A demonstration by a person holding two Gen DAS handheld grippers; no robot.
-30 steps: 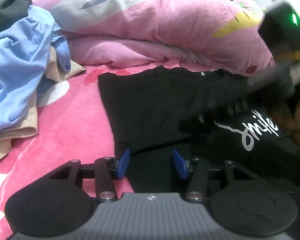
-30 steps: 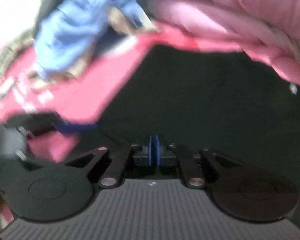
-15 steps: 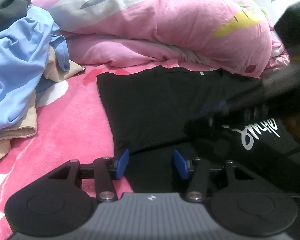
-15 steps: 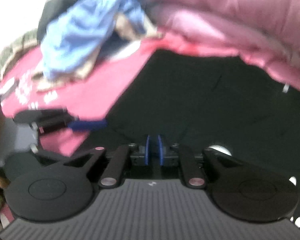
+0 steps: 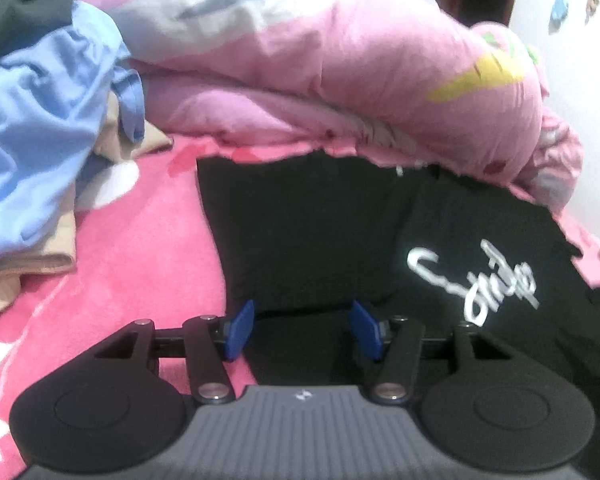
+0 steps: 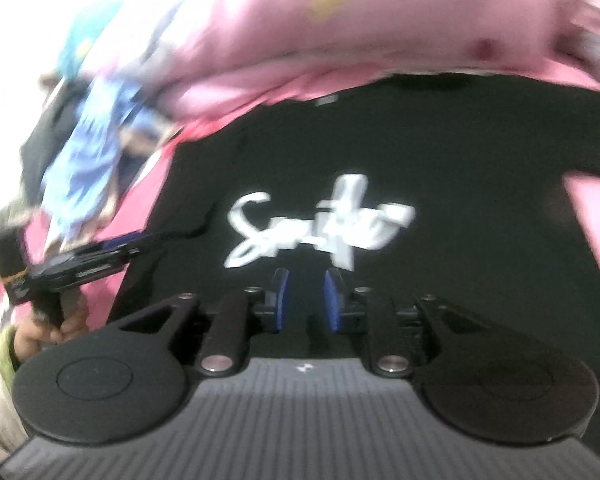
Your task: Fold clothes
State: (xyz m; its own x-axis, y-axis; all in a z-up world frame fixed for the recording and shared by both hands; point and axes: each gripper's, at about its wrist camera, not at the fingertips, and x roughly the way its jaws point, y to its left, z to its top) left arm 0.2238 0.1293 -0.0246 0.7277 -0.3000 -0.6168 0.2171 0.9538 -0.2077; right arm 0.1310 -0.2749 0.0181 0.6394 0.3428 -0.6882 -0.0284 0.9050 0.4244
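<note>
Black T-shirt point(image 5: 308, 236), one only, lies flat on the pink fleece blanket point(image 5: 148, 280), its collar end tucked against the rolled pink duvet point(image 5: 340, 80) at the far side. Its left part is folded inward over the body, leaving a straight folded edge on that side, and the white script print point(image 5: 476, 280) shows on the uncovered right portion. From the left wrist view the garment's long axis runs away from the camera toward the duvet, neck label far, hem near; the print's line of writing slants across the right part. In the right wrist view the same print point(image 6: 320, 224) reads across the frame, though that picture is blurred.

Two grippers are in play. The left gripper point(image 5: 303, 327) sits low at the near edge of the folded section with its blue pads point(image 5: 240, 328) spread wide and nothing between them; cloth lies below the gap. The right gripper point(image 6: 305, 300) hangs over the shirt just short of the print, its pads a narrow way apart and holding nothing. The left gripper also appears in the right wrist view point(image 6: 84, 260), gripped by a hand point(image 6: 48, 332).

One heap of unfolded clothes point(image 5: 40, 128) sits to the left on the blanket: a light blue piece on top, beige beneath, something dark behind.
</note>
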